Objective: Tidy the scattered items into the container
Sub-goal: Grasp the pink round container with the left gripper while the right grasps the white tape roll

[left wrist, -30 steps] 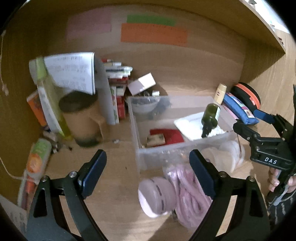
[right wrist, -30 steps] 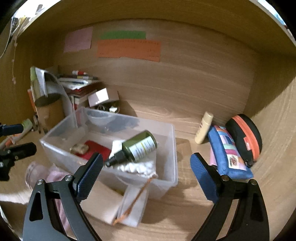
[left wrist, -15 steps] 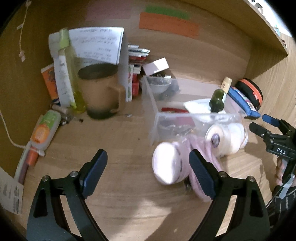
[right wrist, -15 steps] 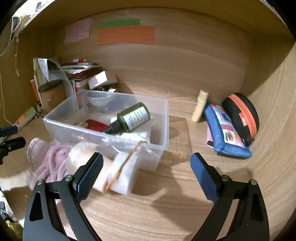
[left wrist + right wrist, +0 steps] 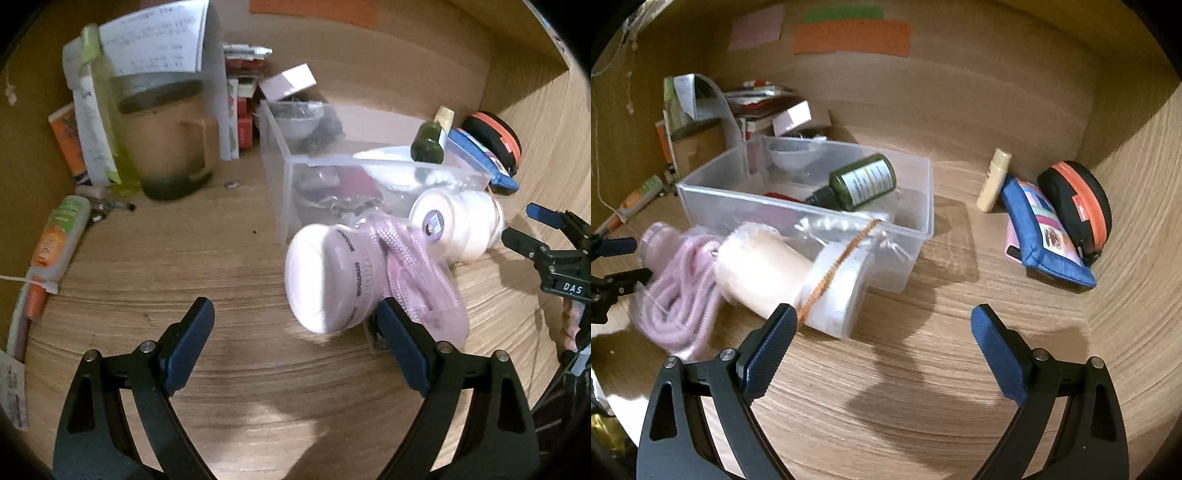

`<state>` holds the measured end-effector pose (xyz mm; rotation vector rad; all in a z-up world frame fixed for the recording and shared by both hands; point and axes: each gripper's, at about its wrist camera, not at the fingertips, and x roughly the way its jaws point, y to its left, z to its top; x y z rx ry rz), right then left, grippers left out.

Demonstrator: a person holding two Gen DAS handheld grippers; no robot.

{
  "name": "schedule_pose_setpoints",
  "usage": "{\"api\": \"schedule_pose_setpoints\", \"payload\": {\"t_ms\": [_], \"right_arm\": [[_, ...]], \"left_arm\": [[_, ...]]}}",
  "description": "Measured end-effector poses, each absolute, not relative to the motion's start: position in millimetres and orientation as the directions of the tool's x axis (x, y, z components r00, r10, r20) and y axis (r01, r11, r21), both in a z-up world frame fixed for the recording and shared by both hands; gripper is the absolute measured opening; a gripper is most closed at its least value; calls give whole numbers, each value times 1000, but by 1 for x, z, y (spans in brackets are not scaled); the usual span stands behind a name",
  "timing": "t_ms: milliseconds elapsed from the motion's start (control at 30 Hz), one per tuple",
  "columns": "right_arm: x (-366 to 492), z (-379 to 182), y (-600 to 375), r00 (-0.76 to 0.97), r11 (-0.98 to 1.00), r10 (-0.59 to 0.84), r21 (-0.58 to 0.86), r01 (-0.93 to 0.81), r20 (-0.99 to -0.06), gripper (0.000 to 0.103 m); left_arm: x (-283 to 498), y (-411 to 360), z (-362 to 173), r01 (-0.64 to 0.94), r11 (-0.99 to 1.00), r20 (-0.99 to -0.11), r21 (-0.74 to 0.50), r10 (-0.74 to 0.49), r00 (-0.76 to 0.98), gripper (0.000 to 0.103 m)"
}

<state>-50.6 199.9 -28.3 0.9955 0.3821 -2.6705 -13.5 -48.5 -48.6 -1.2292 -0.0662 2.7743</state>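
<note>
The left hand-held gripper (image 5: pixel 295 347), jaws wide and empty, was nearer the pink jar (image 5: pixel 328 277), lying ahead-right, axis pointing toward it.

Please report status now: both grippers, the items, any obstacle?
Left gripper open, empty; right gripper open, empty. Pink jar and cream roll lie outside clear container. Pink cord tangled between them.

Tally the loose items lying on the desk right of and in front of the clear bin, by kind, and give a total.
Zip pouches: 2, a blue pouch and a black-and-orange pouch
Cream tube: 1
White cotton pad rolls in a bag: 1
Pink jar: 1
Pink cord bundle: 1
Total: 6
</note>
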Motion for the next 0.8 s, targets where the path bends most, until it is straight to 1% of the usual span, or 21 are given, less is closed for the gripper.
{"api": "schedule_pose_setpoints", "payload": {"t_ms": [267,367,500,600,700,800], "right_arm": [[-57,-40,203,-707,-915,-128,-192,355,-695,94],[-64,-43,201,-679,-903,-148,-181,390,-719,94],[-72,-48,188,-632,-869,-199,-164,468,-749,94],[-77,-53,178,-621,-840,-199,-194,507,-758,94],[-85,-57,175,-616,-831,-180,-216,512,-767,94],[-96,-61,176,-587,-837,-186,-186,515,-788,94]], "left_arm": [[-27,-48,-48,-93,-990,-756,-106,141,-639,91],[-35,-47,-48,-92,-988,-775,-121,152,-614,91],[-41,-43,-45,-102,-991,-780,-87,132,-612,91],[-42,-41,-44,-110,-992,-774,-55,112,-623,91],[-47,-44,-44,-114,-991,-776,-76,131,-618,91],[-52,-45,-44,-116,-989,-775,-95,147,-615,91]]}}
